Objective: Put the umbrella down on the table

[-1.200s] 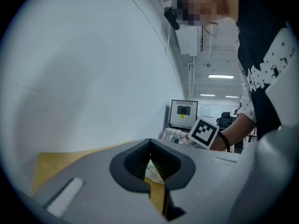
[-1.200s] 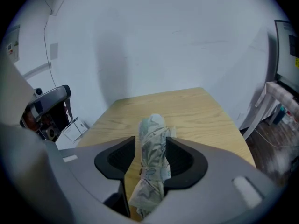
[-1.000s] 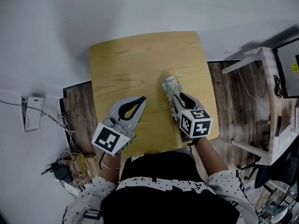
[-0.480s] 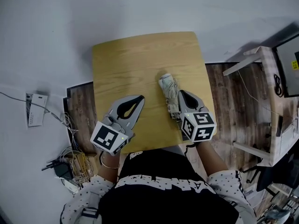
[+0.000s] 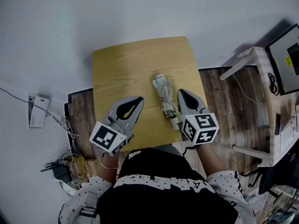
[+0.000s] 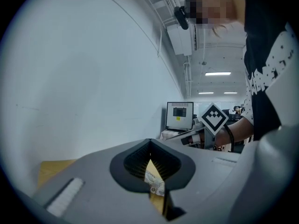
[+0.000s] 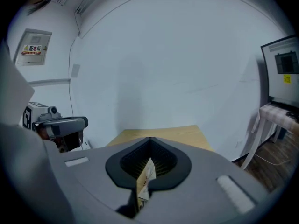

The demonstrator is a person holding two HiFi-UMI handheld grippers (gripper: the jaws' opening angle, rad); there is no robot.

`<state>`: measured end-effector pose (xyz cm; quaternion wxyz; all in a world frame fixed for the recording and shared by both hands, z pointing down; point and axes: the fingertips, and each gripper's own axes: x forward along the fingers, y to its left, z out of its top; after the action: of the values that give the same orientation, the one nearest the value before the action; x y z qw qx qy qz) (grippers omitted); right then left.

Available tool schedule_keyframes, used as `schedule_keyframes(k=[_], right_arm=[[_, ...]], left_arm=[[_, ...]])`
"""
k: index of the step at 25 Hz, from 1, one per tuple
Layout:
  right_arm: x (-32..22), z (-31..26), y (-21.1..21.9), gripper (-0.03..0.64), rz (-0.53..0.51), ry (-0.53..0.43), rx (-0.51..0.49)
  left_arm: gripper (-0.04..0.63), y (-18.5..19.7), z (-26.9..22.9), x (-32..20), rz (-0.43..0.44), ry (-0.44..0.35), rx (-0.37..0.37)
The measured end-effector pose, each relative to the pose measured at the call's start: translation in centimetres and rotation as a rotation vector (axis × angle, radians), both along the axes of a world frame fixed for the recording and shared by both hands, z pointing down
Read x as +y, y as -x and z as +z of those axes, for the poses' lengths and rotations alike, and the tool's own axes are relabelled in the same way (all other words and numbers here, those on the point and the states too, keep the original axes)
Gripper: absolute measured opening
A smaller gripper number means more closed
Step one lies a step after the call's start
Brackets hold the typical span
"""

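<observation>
left gripper lower left of centre in the head view, pointing up-right, jaws closed tip to tip. right gripper just right of centre, pointing up-left, jaws closed tip to tip as well. grippers side by side, apart. left forearm and right forearm come in from the bottom of the frame.

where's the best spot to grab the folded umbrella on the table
Probably across the middle of the folded umbrella, coming from above, jaws either side of its width. It lies flat on the wooden table, long and narrow, so only the top and sides are free.
</observation>
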<state>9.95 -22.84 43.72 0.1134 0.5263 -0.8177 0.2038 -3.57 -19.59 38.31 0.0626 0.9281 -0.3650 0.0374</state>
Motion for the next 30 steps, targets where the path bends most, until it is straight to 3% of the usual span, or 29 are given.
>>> schedule_keyframes(k=[20, 30], right_arm=[[2.8, -3.2, -0.1, 0.014, -0.052, -0.100, -0.039], [3.1, -3.4, -0.4, 0.014, -0.046, -0.098, -0.033]], left_arm=[[0.000, -0.9, -1.6, 3.5, -0.010, -0.024, -0.023], [0.000, -1.0, -1.8, 3.7, -0.008, -0.020, -0.020]])
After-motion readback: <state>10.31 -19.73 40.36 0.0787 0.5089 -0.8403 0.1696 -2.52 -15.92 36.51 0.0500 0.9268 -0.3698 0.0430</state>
